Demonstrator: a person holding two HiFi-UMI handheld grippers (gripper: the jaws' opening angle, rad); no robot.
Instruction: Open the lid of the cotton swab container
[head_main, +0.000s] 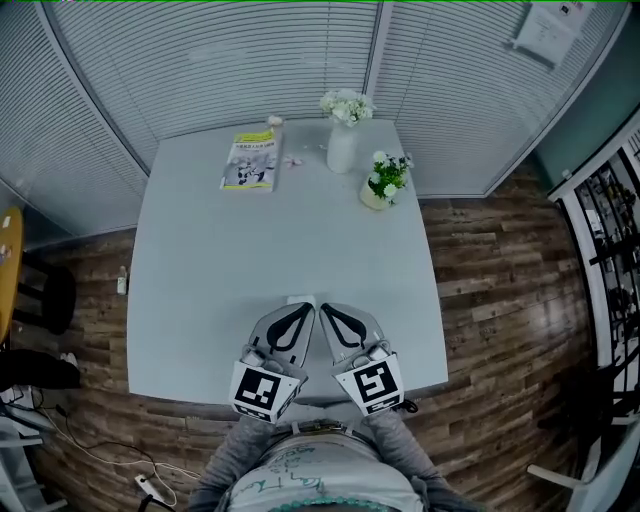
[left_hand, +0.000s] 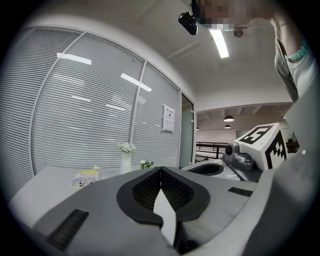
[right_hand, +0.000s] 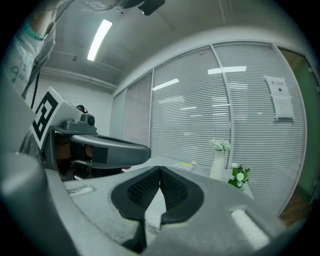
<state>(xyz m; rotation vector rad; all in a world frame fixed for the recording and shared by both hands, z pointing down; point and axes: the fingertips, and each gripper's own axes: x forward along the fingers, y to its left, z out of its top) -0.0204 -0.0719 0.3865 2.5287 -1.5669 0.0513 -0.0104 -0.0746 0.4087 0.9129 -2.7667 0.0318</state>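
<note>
We see the grey worktop (head_main: 200, 280) mostly bare, probably to leave working room; the left gripper (head_main: 308, 307) and right gripper (head_main: 325, 307) hang side by side at its near edge, both jaws pressed together on nothing; the booklet (head_main: 251, 160), white vase (head_main: 341, 148) and small flower pot (head_main: 378, 195) sit far off; a small white thing (head_main: 300, 298) just before the tips may be the container, we cannot tell; the booklet's print is too small to read.

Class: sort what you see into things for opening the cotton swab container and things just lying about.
Job: left hand-held gripper, right hand-held gripper, small white item at their tips (possibly the container).
Lying about: booklet, white vase, small flower pot.
</note>
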